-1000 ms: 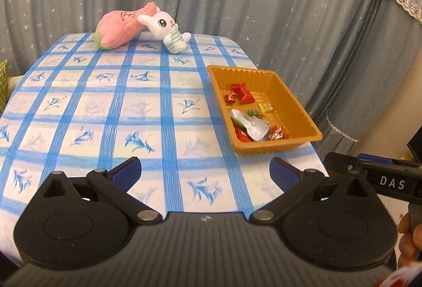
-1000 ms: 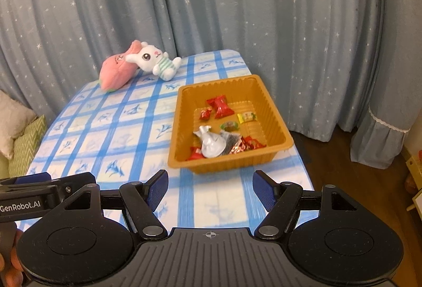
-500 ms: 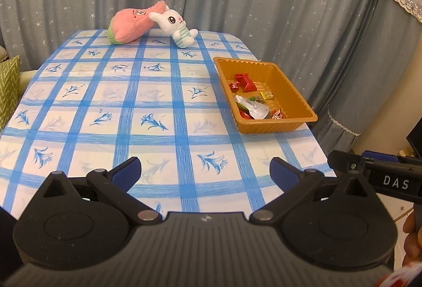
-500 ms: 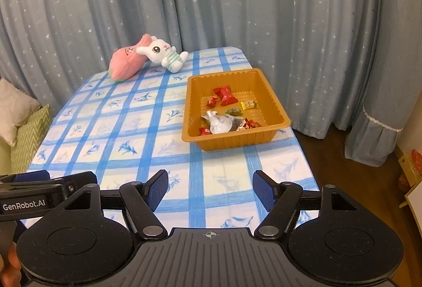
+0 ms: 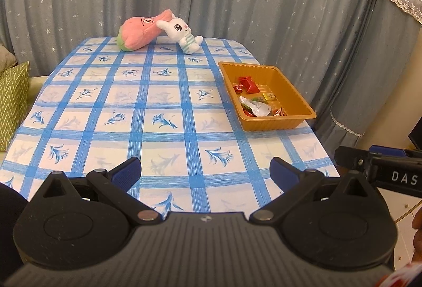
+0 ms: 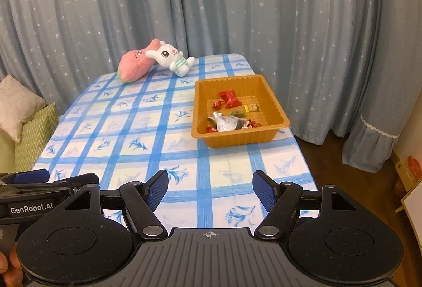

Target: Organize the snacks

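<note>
An orange tray (image 5: 295, 91) (image 6: 274, 107) sits near the right edge of the blue-checked table (image 5: 158, 112) (image 6: 147, 133). Inside it lie several wrapped snacks: red packets (image 5: 248, 83) (image 6: 230, 99), a silver-white pouch (image 5: 257, 108) (image 6: 224, 123) and small yellow and green candies (image 6: 252, 108). My left gripper (image 5: 205, 174) hangs open over the table's near edge, well back from the tray, with nothing between its blue pads. My right gripper (image 6: 210, 190) is also open and empty, above the near edge in front of the tray.
A pink plush (image 5: 139, 33) (image 6: 135, 65) and a white bunny plush (image 5: 182, 32) (image 6: 171, 57) lie at the table's far end, against grey starred curtains. A green patterned cushion (image 5: 13, 99) (image 6: 34, 133) sits left of the table. Wooden floor lies to the right.
Both grippers have pulled back from the tray and risen a little, so the table and tray look smaller and farther. Their jaws have kept the same opening.
</note>
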Available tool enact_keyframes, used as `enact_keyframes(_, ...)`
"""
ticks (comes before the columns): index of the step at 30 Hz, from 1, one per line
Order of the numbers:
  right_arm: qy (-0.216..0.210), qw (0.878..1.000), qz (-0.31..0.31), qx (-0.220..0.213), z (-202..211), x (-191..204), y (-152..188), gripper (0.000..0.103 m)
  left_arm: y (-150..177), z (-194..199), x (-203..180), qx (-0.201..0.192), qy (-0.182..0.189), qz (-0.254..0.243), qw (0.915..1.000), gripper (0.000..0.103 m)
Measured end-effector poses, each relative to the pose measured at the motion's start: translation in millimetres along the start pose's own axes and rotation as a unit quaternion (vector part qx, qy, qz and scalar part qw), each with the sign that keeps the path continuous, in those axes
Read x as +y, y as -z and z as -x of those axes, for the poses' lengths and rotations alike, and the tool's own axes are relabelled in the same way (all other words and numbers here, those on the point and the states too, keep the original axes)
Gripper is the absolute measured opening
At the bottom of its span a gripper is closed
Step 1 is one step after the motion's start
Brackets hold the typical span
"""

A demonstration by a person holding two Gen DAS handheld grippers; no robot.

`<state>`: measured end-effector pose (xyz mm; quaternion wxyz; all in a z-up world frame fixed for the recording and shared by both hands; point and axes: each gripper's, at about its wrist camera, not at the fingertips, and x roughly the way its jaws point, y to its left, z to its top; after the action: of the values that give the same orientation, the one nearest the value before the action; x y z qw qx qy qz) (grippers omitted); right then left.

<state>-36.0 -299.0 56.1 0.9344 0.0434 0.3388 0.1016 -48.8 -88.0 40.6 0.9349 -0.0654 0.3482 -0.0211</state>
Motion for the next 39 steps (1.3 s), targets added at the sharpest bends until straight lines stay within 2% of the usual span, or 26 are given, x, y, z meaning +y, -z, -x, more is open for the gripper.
enact_keyframes(39,0.000,1.000,0.004,-0.010,8.5,2.3,2.5,0.071,-0.9,7.9,-3.0,-0.013,-0.001,-0.007,0.9999,0.103)
